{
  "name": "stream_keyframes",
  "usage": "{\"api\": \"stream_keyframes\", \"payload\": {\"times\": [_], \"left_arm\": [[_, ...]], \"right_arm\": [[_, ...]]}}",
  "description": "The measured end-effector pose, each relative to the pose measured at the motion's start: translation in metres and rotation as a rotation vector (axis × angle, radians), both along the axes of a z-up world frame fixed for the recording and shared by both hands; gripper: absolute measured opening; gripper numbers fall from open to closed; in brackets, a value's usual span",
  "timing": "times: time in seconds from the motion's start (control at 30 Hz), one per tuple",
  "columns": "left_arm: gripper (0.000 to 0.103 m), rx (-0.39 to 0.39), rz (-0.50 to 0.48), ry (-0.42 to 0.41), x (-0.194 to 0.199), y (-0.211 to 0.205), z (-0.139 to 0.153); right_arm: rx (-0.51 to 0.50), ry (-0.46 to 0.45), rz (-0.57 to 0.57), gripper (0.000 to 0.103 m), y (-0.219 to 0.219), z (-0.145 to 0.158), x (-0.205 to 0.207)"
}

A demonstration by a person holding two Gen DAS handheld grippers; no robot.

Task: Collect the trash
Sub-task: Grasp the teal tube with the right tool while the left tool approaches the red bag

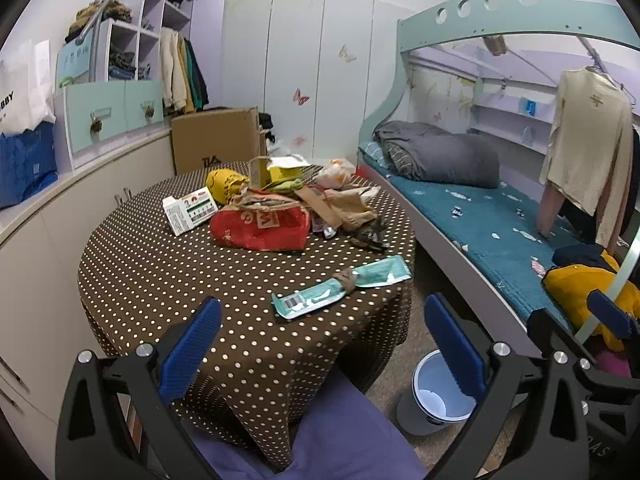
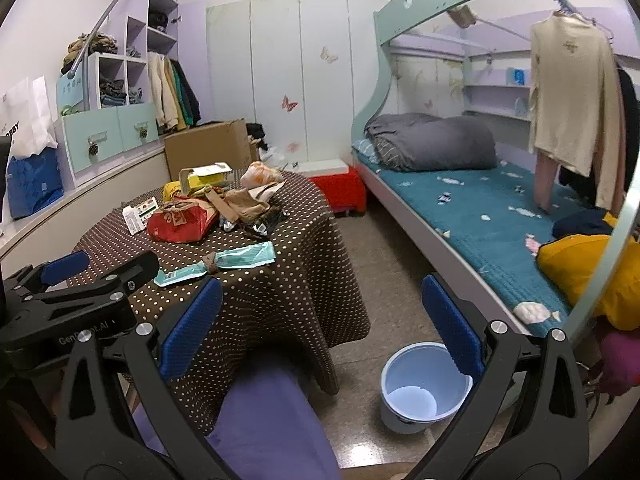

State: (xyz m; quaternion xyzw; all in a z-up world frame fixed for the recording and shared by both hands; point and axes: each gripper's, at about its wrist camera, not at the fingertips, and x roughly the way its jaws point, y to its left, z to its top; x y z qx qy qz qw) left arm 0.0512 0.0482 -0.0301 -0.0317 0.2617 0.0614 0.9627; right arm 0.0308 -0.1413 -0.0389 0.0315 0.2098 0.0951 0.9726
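Trash lies on the round table with a brown dotted cloth [image 1: 160, 280]: a twisted teal wrapper [image 1: 340, 292] near the front edge, and behind it a red bag [image 1: 260, 226], a white carton [image 1: 188, 208], a yellow crumpled wrapper [image 1: 224, 186] and brown paper [image 1: 344, 204]. My left gripper [image 1: 322, 348] hovers open over the table's front edge, short of the teal wrapper [image 2: 216, 266]. My right gripper [image 2: 322, 328] is open and holds nothing, above the floor between the table and a pale blue bin [image 2: 424, 388]. The bin [image 1: 440, 392] stands on the floor right of the table.
A purple-cushioned chair [image 2: 264, 420] sits below both grippers at the table's front. A bunk bed [image 2: 480, 216] with a grey blanket and hanging clothes fills the right. A cardboard box [image 1: 216, 136] and a low counter [image 1: 40, 208] are behind and left of the table.
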Motion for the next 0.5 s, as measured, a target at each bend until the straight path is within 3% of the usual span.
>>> {"api": "stream_keyframes", "payload": {"times": [0.5], "left_arm": [[0.099,-0.077,0.072,0.154,0.057,0.058,-0.032]], "right_arm": [[0.024,0.162,0.08,0.098,0.043,-0.022,0.072]]}}
